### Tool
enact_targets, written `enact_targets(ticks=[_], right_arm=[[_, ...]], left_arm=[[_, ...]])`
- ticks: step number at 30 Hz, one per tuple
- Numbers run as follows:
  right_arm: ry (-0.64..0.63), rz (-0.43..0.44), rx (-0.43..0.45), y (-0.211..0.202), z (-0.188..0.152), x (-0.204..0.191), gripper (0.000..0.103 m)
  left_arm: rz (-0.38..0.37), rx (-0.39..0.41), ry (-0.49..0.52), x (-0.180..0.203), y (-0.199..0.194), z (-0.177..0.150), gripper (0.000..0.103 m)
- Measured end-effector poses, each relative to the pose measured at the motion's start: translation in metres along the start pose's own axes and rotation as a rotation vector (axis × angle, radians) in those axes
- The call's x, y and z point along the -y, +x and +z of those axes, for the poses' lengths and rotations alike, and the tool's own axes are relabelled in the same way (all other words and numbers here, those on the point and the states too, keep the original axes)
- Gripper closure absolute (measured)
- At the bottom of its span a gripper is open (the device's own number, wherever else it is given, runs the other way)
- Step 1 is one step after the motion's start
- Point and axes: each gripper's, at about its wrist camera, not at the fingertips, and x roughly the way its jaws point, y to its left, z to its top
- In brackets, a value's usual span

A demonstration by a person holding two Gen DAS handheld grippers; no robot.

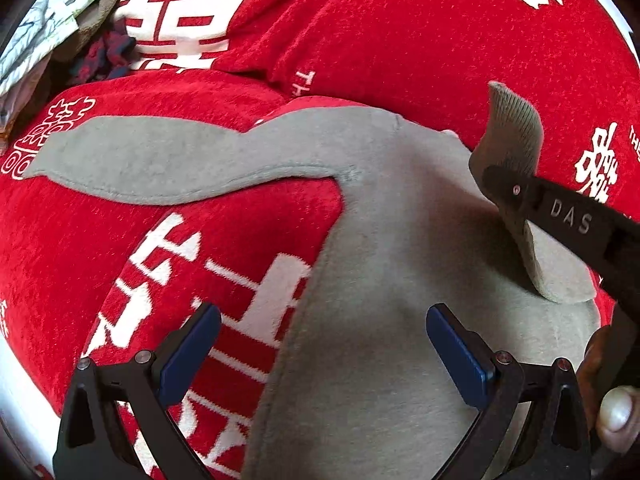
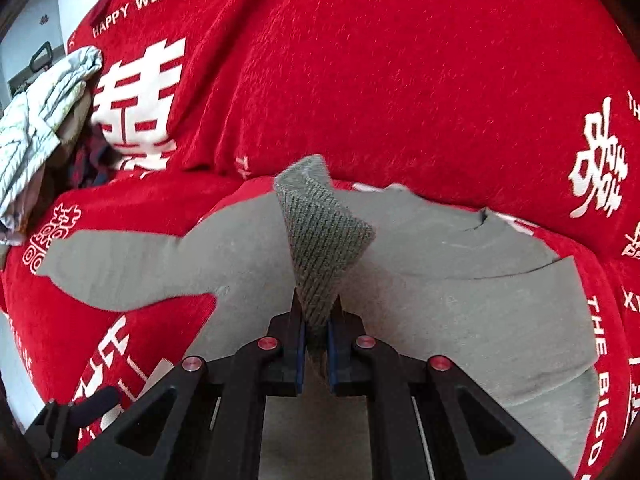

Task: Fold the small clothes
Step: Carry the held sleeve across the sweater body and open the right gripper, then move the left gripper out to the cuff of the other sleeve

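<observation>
Your right gripper point(image 2: 316, 328) is clamped on the ribbed cuff point(image 2: 320, 236) of the grey top point(image 2: 440, 320); the cuff sticks up out of the closed jaws, lifted above the body of the garment. From the left wrist view the same cuff point(image 1: 512, 136) stands up at the right, pinched by the right gripper's black finger marked "DAS".

Your left gripper point(image 1: 324, 344) is released: jaws wide apart, blue pads point(image 1: 456, 356) clear, nothing between them. It hangs over the lower left edge of the grey top point(image 1: 360, 280), one finger above the red blanket point(image 1: 100, 240), the other above the grey cloth.

The top lies flat on the red blanket point(image 2: 360, 80) with white lettering. Its other sleeve point(image 1: 140, 160) is spread out to the left. A pile of other clothes point(image 2: 44, 120) sits at the far left, well apart. A fingertip point(image 1: 616, 416) shows at the right edge of the left view.
</observation>
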Motion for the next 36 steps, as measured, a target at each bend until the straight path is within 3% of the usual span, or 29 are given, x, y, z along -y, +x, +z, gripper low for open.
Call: enact_targets(ticks=[15, 17, 19, 21, 23, 26, 29, 32, 36], right_arm=[[0.008, 0.086, -0.093, 0.02, -0.031, -0.004, 0.092], [0.045, 0.128, -0.106, 0.02, -0.03, 0.001, 0.086], [0.061, 0.166, -0.106, 0.015, -0.026, 0.005, 0.07], [0.046, 0.182, -0.07, 0.002, -0.024, 0.009, 0.045], [0.037, 0.192, -0.026, -0.014, -0.021, 0.016, 0.038], [0.074, 0.218, 0.036, -0.041, -0.018, 0.048, 0.038], [0.128, 0.17, 0.067, -0.052, -0.017, 0.086, 0.036], [0.162, 0.035, 0.0, -0.038, -0.026, 0.129, 0.036], [0.213, -0.043, -0.087, -0.014, -0.045, 0.177, 0.036]], left_arm=[[0.034, 0.001, -0.013, -0.013, -0.004, -0.004, 0.0], [0.035, 0.004, -0.02, -0.014, -0.006, -0.003, 0.0], [0.034, 0.013, -0.028, -0.015, -0.01, -0.002, 0.0], [0.035, 0.022, -0.042, -0.016, -0.015, 0.002, 0.0], [0.035, 0.033, -0.051, -0.016, -0.019, 0.007, 0.0], [0.036, 0.055, -0.043, -0.009, -0.027, 0.014, 0.0], [0.014, 0.068, -0.008, 0.014, -0.031, 0.022, 0.0], [-0.02, 0.054, 0.065, 0.053, -0.024, 0.025, 0.0], [-0.057, 0.033, 0.207, 0.114, -0.003, 0.021, 0.0]])
